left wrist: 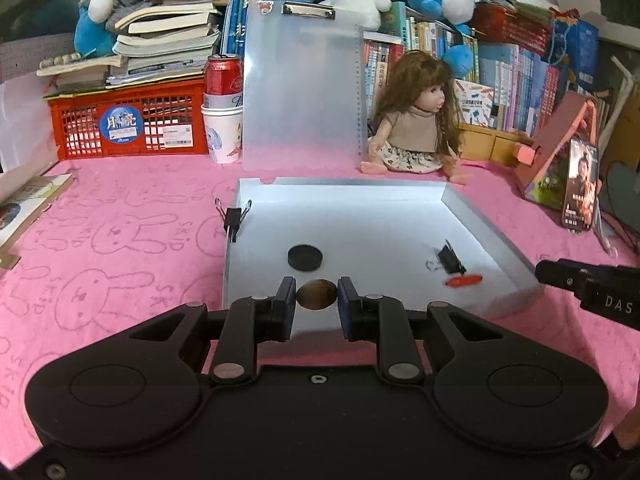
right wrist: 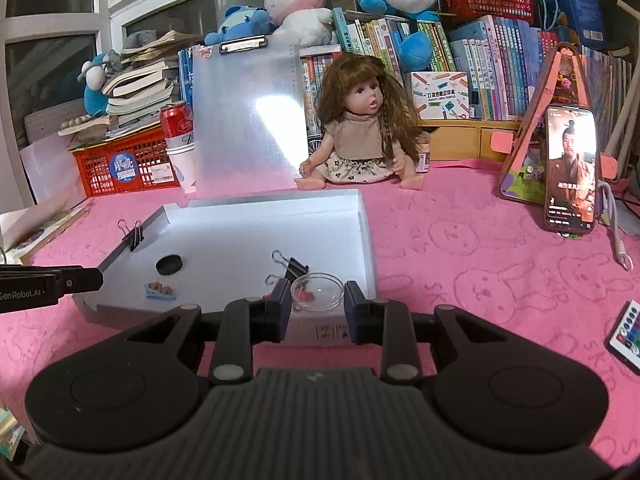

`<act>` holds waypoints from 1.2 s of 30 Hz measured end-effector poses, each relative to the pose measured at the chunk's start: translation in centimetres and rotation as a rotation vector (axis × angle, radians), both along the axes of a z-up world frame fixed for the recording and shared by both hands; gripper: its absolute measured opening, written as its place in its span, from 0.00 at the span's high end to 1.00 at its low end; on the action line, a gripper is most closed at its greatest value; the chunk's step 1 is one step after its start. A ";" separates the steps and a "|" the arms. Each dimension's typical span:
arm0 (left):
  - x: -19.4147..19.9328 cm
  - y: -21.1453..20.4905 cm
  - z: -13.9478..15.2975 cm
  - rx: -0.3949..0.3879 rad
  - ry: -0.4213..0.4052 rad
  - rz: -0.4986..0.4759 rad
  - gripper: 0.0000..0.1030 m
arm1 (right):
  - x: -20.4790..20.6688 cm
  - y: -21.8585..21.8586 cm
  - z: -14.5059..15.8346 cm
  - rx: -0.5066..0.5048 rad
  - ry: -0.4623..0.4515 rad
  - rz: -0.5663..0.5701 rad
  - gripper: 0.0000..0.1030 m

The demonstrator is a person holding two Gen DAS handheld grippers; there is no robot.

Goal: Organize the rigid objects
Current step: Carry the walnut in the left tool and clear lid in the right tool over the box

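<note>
While my left claw (left wrist: 317, 295) pinches the small brown oval stone (left wrist: 316, 294) and my right claw (right wrist: 317, 294) clamps the clear round plastic dish (right wrist: 317, 291), the shallow white cardboard tray (left wrist: 486, 222) lies just ahead, beneath both.

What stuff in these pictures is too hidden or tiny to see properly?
- Brown oval thing, left wrist view: the left gripper pinches it; what it is stays unclear.
- Clear dish, right wrist view: small red bits inside, too small to name.
- Remote control, right wrist view: cut off by the picture's edge.
- Small orange thing in the white tray: too tiny to identify.
</note>
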State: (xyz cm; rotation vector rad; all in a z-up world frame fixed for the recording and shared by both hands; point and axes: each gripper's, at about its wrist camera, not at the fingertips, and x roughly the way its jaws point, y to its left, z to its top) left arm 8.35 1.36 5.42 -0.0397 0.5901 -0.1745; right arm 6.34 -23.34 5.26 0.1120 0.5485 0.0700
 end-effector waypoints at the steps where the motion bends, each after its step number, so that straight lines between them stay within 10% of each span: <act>1: 0.5 0.1 0.2 -0.005 0.004 0.001 0.79 | 0.4 0.0 0.1 0.006 0.005 0.002 0.68; 24: 15.7 -0.9 -1.5 0.010 0.210 0.110 0.79 | 13.6 -0.3 -0.9 0.177 0.255 -0.020 0.68; 36: 17.7 -1.4 -3.5 0.039 0.236 0.133 0.79 | 16.4 2.1 -2.5 0.089 0.306 0.005 0.68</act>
